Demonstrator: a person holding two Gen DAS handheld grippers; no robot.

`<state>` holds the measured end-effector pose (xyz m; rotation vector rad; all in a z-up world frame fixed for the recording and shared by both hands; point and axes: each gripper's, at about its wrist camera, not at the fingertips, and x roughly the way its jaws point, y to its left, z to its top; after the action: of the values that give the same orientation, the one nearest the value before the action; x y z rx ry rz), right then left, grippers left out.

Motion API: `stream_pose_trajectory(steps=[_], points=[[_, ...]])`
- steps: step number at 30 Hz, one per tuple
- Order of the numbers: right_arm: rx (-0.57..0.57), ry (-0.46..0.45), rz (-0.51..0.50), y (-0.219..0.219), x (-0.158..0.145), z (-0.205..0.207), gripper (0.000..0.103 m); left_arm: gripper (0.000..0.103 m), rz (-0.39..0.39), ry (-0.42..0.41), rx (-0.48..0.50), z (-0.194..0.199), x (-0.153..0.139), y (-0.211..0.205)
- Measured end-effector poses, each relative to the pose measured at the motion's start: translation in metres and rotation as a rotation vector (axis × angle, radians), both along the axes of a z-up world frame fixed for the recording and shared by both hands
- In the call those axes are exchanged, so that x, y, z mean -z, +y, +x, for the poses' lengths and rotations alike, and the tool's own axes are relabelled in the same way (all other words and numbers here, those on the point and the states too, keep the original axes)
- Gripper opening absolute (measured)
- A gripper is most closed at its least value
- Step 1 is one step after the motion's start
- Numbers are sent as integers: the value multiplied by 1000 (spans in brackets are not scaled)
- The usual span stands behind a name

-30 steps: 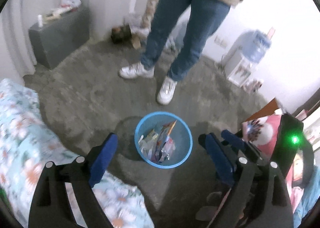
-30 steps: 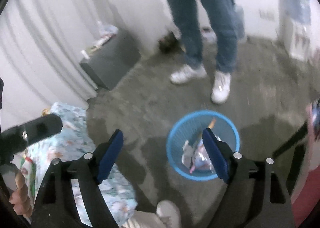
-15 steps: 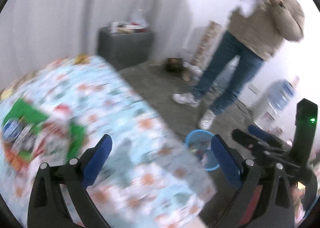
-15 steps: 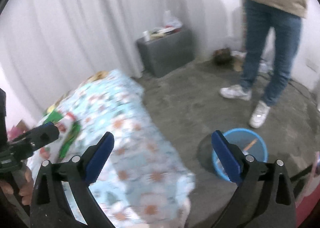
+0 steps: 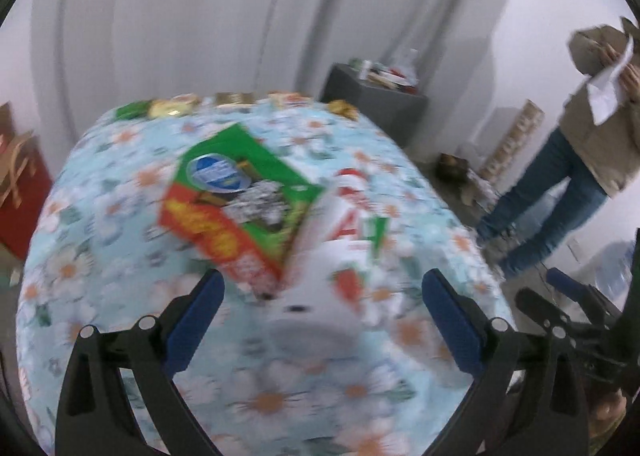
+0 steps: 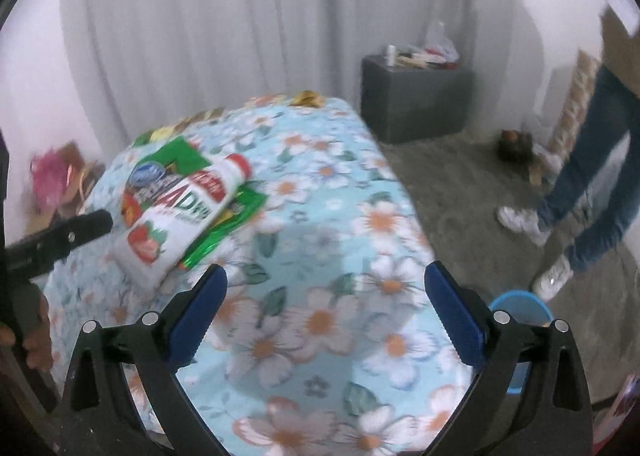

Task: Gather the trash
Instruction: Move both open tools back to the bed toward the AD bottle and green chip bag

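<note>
Light-blue floral tablecloth (image 6: 320, 216), green-and-red packet (image 5: 240, 192), white strawberry-printed bottle (image 6: 176, 216), blue bin (image 6: 520, 308).

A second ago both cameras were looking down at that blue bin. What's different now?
Both grippers swung away from the blue bin to the flowered table; the left gripper now faces the white bottle lying on the green packet. The jaws of both, right gripper included, have just been opening, with nothing gripped. The trash in the bin and the bystander stayed put.
</note>
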<state>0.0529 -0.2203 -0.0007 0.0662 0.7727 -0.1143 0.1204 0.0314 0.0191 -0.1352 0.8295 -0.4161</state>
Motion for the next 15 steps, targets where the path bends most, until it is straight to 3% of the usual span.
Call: stream_pose_trajectory(steps=[4,15], points=[[-59,20,-66,29,5,11,95,97,-14,19,-59,6,9,26],[-127,66,-62,64,19,39,95,97,-11,75,-123,29,44,61]])
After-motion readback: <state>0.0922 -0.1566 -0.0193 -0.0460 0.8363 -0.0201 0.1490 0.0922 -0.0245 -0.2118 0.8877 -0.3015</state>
